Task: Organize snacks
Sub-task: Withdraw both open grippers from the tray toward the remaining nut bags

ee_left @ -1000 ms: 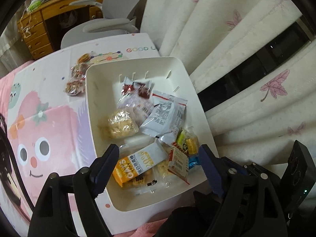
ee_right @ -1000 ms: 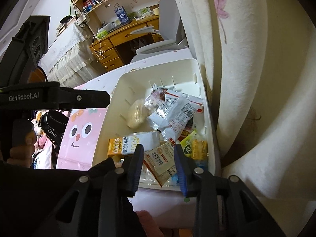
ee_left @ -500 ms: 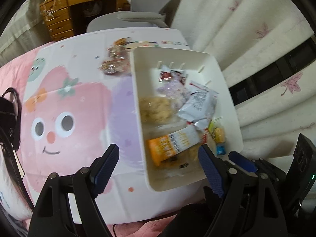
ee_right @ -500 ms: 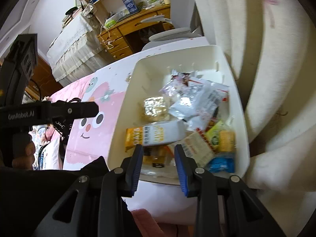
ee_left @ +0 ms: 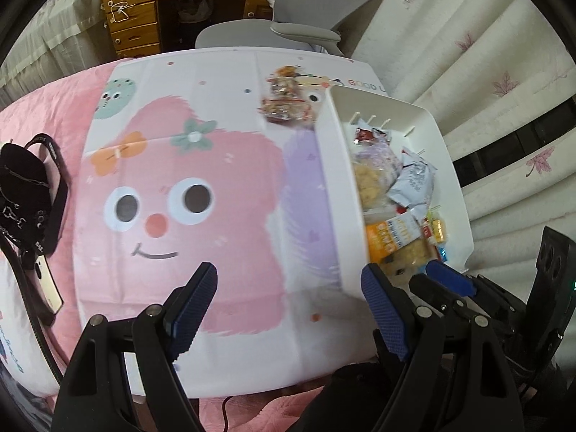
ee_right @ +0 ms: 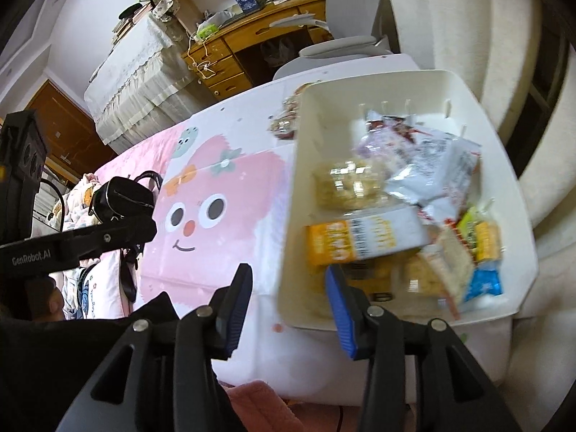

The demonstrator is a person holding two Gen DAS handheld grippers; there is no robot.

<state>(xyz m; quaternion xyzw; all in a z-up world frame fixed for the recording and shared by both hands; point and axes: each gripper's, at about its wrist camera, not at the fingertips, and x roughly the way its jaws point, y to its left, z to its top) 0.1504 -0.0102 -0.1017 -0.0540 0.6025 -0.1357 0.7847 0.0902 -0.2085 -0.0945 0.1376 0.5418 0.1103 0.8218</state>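
A white bin (ee_left: 338, 180) (ee_right: 295, 216) stands on the right of the cartoon tablecloth, against the curtain. Several snacks lie in it, among them an orange-and-white bar (ee_right: 360, 241), a silver pouch (ee_right: 432, 172) and a clear pack of biscuits (ee_right: 345, 187). Loose wrapped snacks (ee_left: 288, 104) lie on the cloth beside the bin's far left corner. My left gripper (ee_left: 288, 306) is open and empty above the pink face on the cloth, left of the bin. My right gripper (ee_right: 289, 309) hovers at the bin's near left corner, its jaws opening with nothing between them.
A black bag (ee_left: 28, 194) and a phone (ee_left: 46, 284) lie on the pink bedding left of the cloth. Behind the table stand a grey chair (ee_left: 306, 18) and a wooden desk (ee_left: 151, 18). A pale curtain (ee_left: 468, 54) hangs close along the bin's right side.
Both grippers have swung left from above the bin toward the pink cloth, so the bin now sits at the right of each view. The right jaws have spread wider.
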